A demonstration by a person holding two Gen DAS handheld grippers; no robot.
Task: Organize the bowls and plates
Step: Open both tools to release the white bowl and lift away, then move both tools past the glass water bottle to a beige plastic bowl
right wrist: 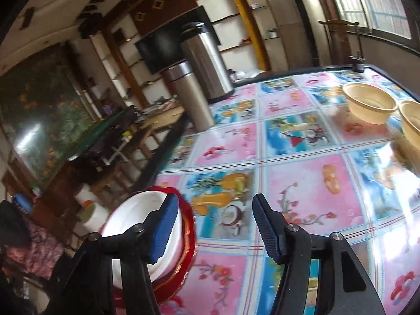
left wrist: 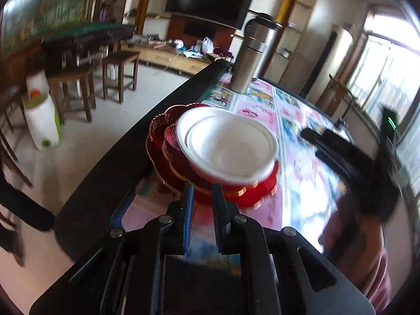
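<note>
Left gripper (left wrist: pixel 203 191) narrowly pinching red plates' (left wrist: pixel 168 141) blurred rim, white bowls (left wrist: pixel 228 144) atop plates, right gripper (right wrist: pixel 214 207) wide, empty, beside plates, no legible writing.

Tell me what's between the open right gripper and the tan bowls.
Nothing: in the right wrist view only bare patterned tablecloth separates the right gripper from the tan bowls.

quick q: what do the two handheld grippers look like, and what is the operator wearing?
Both the left gripper and right gripper are black linkage frames with silver pivot pins. Each has one blue ridged pad and one black ridged pad. A pinkish sleeve shows at the wrist. No cables visible.
</note>
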